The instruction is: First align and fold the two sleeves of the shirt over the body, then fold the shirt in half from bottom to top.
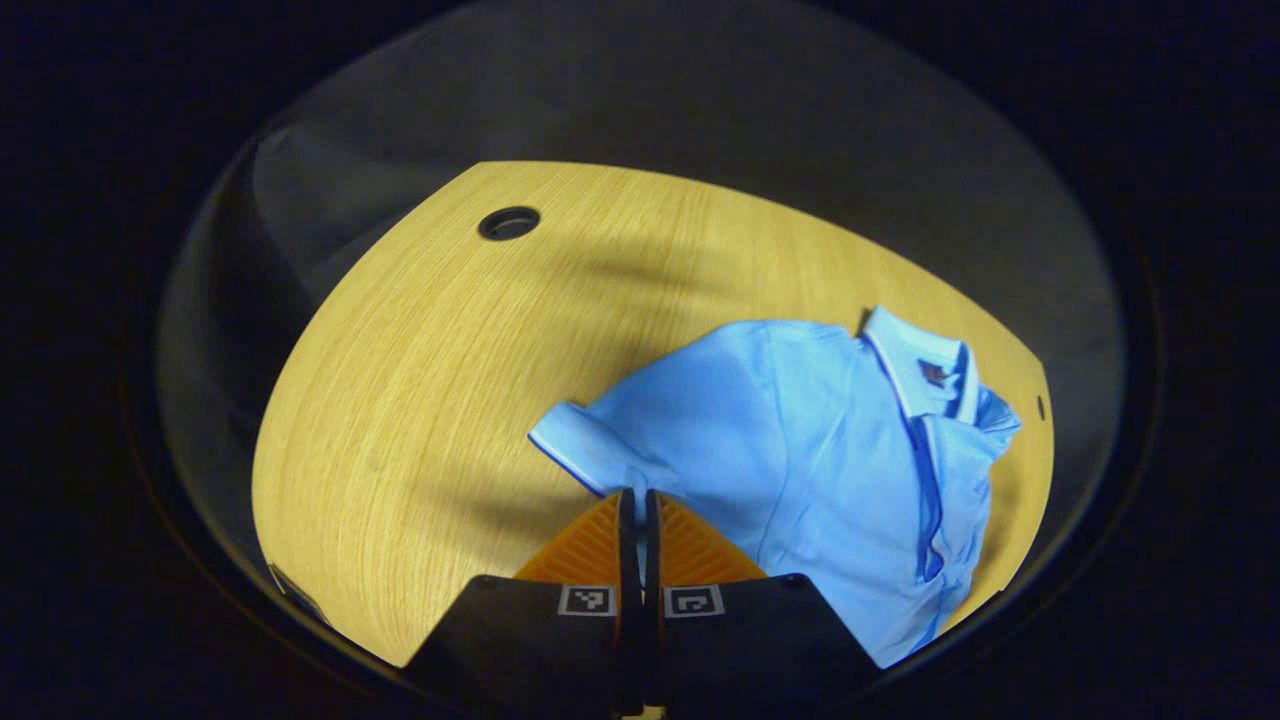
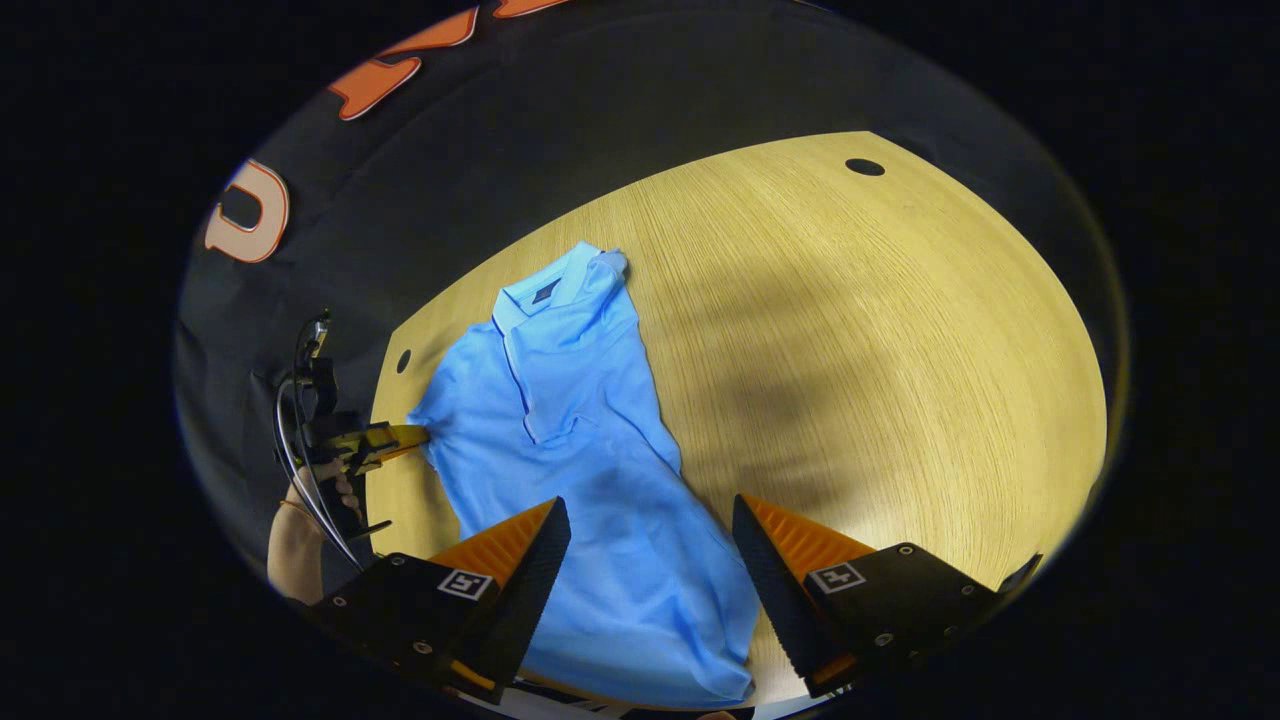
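- We see a light blue polo shirt (image 2: 590,450) lying front-up on the wooden table (image 2: 880,380), its collar (image 2: 550,285) toward the booth wall and its hem nearest the right gripper.
- In the left gripper view the shirt (image 1: 820,470) sits at the table's (image 1: 420,400) right side, the body creased, with a short sleeve (image 1: 590,445) sticking out toward the camera; its cuff has a darker blue edge.
- Our left gripper (image 1: 637,495) has its fingers pressed together with the sleeve's edge right at their tips; whether cloth is pinched between them we cannot tell for sure. From the right gripper view that same gripper (image 2: 400,438), held by a hand (image 2: 340,490), meets the sleeve at the shirt's side.
- Our right gripper (image 2: 650,520) hovers over the lower body of the shirt, fingers spread wide apart, gripping nothing.
- A dark round hole (image 1: 508,222) is set in the tabletop, well apart from the shirt.
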### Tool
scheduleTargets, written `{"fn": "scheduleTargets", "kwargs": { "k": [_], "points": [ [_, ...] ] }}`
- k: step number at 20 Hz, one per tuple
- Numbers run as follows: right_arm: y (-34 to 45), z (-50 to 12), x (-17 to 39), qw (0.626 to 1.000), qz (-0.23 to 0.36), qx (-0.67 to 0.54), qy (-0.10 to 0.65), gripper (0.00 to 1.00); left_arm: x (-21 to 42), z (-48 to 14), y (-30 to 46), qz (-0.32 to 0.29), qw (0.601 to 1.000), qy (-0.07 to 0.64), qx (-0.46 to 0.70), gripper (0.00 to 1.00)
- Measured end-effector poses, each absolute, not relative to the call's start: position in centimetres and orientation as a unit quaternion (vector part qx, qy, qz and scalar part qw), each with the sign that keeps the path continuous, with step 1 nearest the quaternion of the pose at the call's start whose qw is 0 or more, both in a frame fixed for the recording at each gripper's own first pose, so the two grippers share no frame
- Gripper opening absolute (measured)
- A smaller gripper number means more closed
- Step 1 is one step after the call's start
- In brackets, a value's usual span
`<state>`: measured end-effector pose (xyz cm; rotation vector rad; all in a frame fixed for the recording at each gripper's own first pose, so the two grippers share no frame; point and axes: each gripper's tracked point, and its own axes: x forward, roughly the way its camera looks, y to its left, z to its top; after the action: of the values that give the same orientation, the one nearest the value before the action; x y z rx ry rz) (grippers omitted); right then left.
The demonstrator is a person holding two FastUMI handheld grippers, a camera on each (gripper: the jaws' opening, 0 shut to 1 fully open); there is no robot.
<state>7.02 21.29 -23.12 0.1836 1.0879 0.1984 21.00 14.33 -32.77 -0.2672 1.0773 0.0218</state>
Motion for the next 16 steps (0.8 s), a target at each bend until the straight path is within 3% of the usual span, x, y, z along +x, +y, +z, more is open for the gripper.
{"fn": "scheduleTargets", "kwargs": {
  "k": [9, 16],
  "points": [
    [21.2, -23.3, 7.0, 0.848, 0.093, 0.074, 0.516, 0.99, 23.0, -24.0, 9.5, -0.075, 0.897, 0.434, -0.044, 0.03],
    [20.7, -23.6, 6.9, 0.849, 0.089, 0.068, 0.516, 0.99, 23.3, -19.4, 0.1, -0.157, 0.896, 0.412, -0.041, 0.04]
  ]
}}
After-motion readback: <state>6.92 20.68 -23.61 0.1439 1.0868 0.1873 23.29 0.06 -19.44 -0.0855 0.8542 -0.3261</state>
